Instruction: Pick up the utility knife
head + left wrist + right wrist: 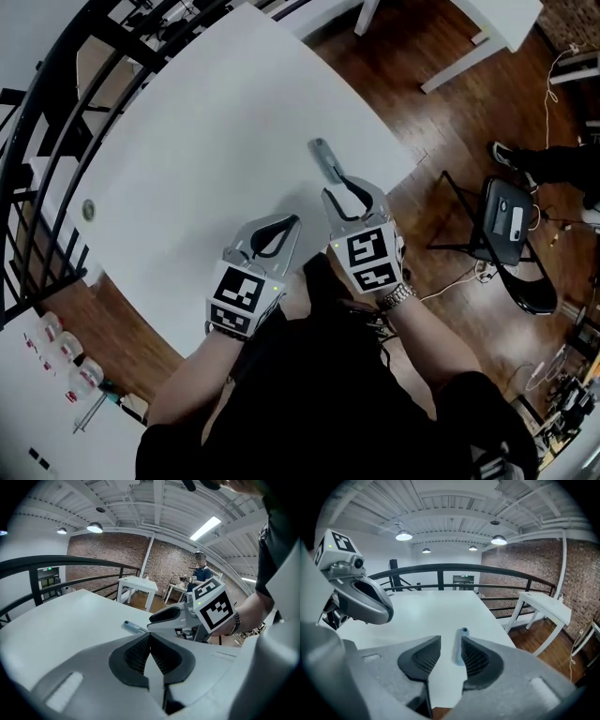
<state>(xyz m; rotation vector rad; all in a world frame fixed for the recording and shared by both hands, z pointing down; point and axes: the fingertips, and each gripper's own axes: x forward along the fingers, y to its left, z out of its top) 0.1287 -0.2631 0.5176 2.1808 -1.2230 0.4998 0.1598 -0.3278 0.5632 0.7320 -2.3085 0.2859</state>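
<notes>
The grey utility knife lies on the white table near its right edge, pointing away from me. My right gripper stands open just behind the knife's near end. In the right gripper view the knife lies between the open pads, close to the right one, and neither pad presses on it. My left gripper hovers to the left of the right one, jaws shut and empty. The left gripper view shows its pads meeting, with the knife and right gripper ahead.
A small round object sits near the table's left edge. A black railing curves along the left side. A black folding chair stands on the wooden floor to the right. A white table stands beyond.
</notes>
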